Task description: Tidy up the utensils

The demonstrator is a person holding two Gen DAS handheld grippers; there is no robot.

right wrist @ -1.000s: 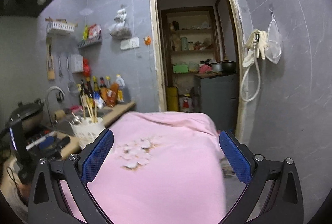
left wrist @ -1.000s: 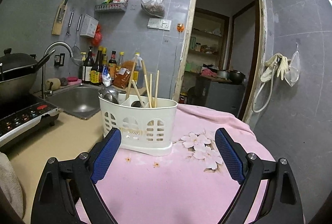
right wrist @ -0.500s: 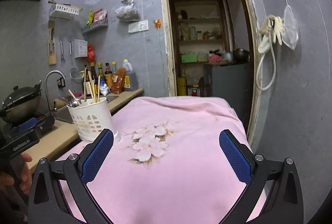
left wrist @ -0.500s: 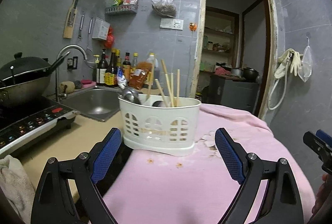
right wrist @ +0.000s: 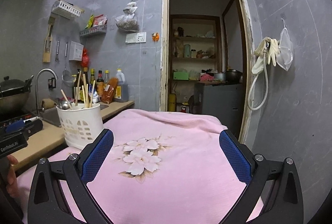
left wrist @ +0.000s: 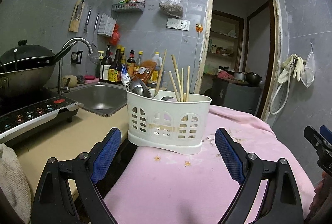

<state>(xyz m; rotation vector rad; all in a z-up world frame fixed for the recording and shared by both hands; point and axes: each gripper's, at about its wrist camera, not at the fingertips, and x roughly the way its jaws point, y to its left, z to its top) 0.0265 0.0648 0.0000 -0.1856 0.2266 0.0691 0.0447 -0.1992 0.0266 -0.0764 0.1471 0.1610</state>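
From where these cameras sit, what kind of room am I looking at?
Most likely a small home kitchen: a steel sink with a curved faucet, a lidded wok on an induction cooktop, and sauce bottles lined along the tiled wall.

My left gripper (left wrist: pixel 168 153) and right gripper (right wrist: pixel 166 154) look alike: black frames, silver screws, blue mesh-textured pads (left wrist: pixel 106 154). Bare fingers (right wrist: pixel 10 174) show.

Caddy (left wrist: pixel 169 120) walls hide the lower chopsticks (left wrist: pixel 178 83) and ladle (left wrist: pixel 140 87); right gripper (left wrist: pixel 320 145) is cut off at the frame edge.
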